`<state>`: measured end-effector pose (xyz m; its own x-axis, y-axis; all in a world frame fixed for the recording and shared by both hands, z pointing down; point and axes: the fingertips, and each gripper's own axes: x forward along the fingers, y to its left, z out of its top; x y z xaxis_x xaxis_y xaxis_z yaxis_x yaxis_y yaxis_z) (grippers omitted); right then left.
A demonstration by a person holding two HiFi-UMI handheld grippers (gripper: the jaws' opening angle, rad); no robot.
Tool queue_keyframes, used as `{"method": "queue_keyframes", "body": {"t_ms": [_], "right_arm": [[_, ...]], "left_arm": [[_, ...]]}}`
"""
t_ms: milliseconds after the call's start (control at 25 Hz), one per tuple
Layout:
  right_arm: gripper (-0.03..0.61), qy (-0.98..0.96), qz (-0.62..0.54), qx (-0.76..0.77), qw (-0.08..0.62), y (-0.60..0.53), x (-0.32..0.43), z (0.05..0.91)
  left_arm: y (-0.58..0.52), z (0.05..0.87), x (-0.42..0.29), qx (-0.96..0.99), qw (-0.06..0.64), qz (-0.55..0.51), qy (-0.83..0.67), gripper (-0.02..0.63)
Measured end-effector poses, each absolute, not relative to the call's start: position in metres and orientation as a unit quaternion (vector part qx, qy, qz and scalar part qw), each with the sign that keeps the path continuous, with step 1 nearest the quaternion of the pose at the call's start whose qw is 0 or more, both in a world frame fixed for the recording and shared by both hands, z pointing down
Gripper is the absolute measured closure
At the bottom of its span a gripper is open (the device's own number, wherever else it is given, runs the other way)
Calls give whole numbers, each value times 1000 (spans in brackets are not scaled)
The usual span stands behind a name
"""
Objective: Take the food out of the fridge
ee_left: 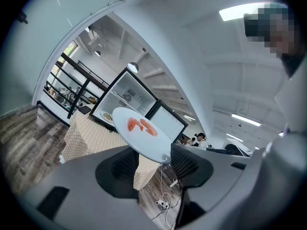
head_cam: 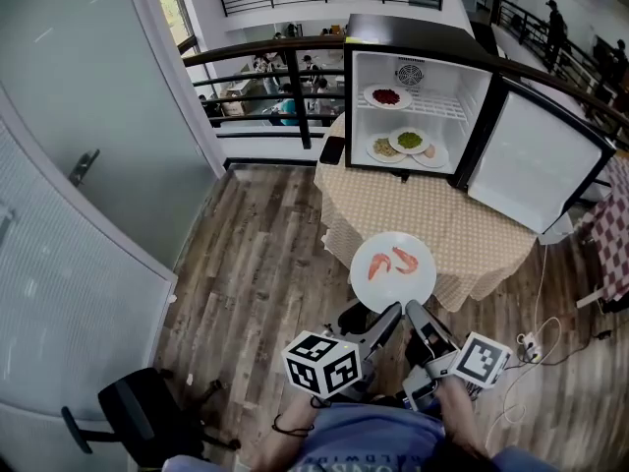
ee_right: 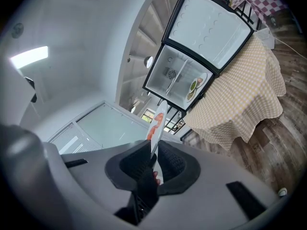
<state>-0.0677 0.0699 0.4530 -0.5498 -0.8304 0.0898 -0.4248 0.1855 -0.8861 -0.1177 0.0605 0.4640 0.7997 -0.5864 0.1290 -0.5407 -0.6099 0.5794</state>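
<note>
A white plate (head_cam: 414, 281) with two pink shrimp (head_cam: 391, 262) hangs over the wooden floor, in front of the round table (head_cam: 462, 244). My right gripper (head_cam: 421, 315) is shut on the plate's near rim; in the right gripper view the plate (ee_right: 159, 121) stands edge-on between its pads (ee_right: 154, 159). My left gripper (head_cam: 373, 318) is open just left of it. In the left gripper view its jaws stand wide apart, and the plate (ee_left: 148, 145) lies over the gap (ee_left: 154, 162) with its rim by the right jaw. The open mini fridge (head_cam: 470, 91) on the table holds several more plates of food (head_cam: 386, 96).
The fridge door (head_cam: 536, 160) swings out to the right. A black phone (head_cam: 332, 149) lies at the table's left edge. A black chair (head_cam: 138, 411) stands at the lower left; cables and a power strip (head_cam: 531, 347) lie on the floor at right. A railing (head_cam: 265, 52) runs behind the table.
</note>
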Motion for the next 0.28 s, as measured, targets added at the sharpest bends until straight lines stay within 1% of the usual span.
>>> {"method": "queue_keyframes", "body": {"t_ms": [280], "right_arm": [[528,747,-474,-415,211,72,-67,450]], "left_arm": [[64,461,-116,899,299,-31,-320,403]]}}
